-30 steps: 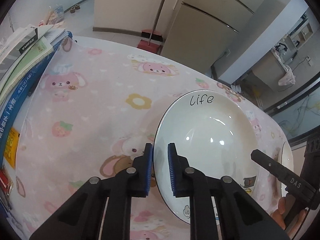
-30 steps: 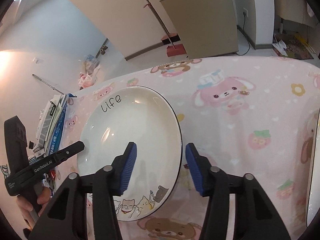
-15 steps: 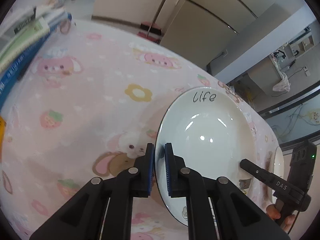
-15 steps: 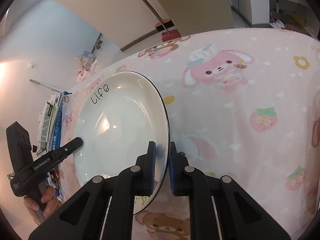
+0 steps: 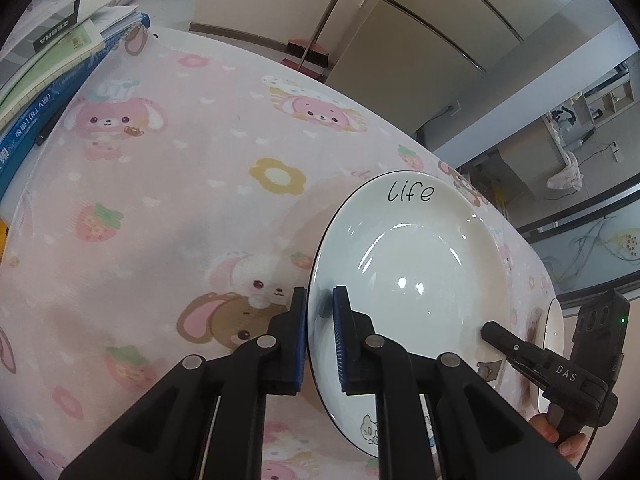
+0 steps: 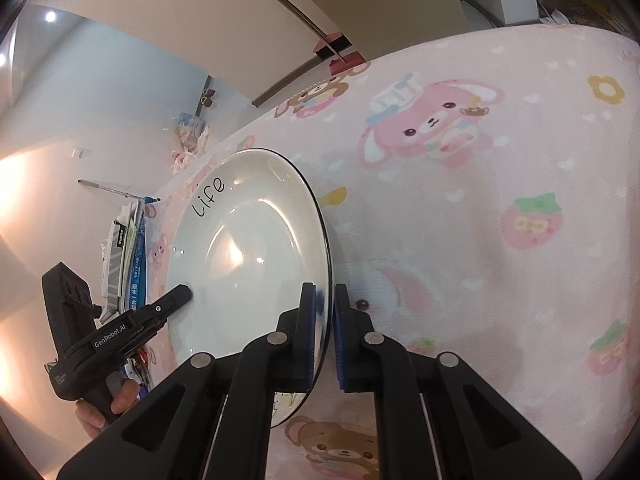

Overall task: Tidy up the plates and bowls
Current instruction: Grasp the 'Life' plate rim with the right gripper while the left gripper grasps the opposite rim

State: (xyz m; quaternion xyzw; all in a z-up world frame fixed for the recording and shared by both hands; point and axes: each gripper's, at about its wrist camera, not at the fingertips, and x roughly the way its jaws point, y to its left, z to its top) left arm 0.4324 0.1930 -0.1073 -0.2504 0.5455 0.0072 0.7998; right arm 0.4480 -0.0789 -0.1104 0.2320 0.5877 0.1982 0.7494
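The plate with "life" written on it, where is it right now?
The plate is over the pink cartoon tablecloth, clamped at opposite rims by the left gripper and right gripper. A second plate lies just beyond its right edge.

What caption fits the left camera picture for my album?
Two grippers, left gripper and right gripper, pinch opposite edges of the white plate above the pink tablecloth.

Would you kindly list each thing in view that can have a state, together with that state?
Plate: upright the right way, empty, gripped at two opposite rim edges.
Left gripper: shut on the plate's rim.
Right gripper: shut on the plate's rim, jaws having just closed.
Second plate: lying on the tablecloth, mostly hidden.
Tablecloth: spread flat.
Books: stacked at the table's edge.
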